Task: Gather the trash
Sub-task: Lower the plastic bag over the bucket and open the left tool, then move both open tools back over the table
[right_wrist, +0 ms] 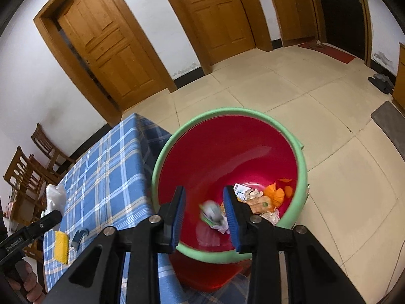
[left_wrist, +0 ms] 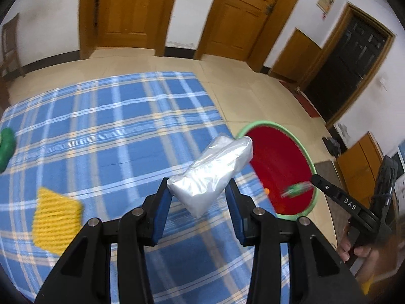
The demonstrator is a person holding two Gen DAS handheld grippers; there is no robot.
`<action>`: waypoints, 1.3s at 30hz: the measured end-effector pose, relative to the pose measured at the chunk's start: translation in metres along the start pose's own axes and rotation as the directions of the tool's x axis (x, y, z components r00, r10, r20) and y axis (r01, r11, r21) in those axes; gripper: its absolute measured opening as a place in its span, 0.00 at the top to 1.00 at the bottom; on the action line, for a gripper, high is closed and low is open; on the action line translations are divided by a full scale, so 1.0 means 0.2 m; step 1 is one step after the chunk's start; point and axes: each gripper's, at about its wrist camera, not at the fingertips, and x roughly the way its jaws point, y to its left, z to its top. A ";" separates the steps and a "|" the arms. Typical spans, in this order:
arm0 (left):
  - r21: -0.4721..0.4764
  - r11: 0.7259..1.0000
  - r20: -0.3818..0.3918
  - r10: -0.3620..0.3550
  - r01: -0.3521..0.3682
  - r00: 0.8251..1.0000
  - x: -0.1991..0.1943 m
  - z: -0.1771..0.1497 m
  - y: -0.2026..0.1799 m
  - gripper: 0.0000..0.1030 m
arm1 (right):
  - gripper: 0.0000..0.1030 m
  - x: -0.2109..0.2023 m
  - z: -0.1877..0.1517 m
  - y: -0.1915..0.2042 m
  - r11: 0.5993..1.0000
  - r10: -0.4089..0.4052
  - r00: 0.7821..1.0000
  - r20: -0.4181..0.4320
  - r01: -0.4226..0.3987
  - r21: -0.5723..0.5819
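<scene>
The left gripper [left_wrist: 198,196] clamps a clear plastic packet [left_wrist: 214,172] short of the red bin [left_wrist: 301,149] ahead-right — released now, it lands on the tablecloth [left_wrist: 106,116]. The right gripper [right_wrist: 203,215], slightly parted, hangs over the bin with a green-white scrap [right_wrist: 211,212] blurred between its pads — possibly falling.

A yellow knitted cloth [left_wrist: 57,224] lies near the tabletop's [left_wrist: 106,116] near edge, a green thing [left_wrist: 6,147] at its left edge, wooden doors [left_wrist: 126,10] and chairs [right_wrist: 30,167] beyond.
</scene>
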 end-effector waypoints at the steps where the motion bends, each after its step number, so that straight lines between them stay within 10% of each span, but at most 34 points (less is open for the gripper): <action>1: 0.011 1.000 -0.006 -0.007 0.007 1.000 0.02 0.00 -0.03 0.58 | 0.66 0.00 0.00 -0.01 1.000 -0.003 1.000 0.003 0.003 0.002; 28: 0.234 0.972 -0.106 0.014 0.011 0.994 0.43 0.07 -0.54 0.58 | 0.60 -0.14 0.00 -0.23 0.994 0.014 0.998 0.062 -0.020 0.108; 39: 0.232 0.973 -0.101 0.014 0.010 0.995 0.46 0.11 -0.59 0.44 | 0.48 -0.14 0.00 -0.25 0.992 0.015 0.998 0.064 -0.023 0.127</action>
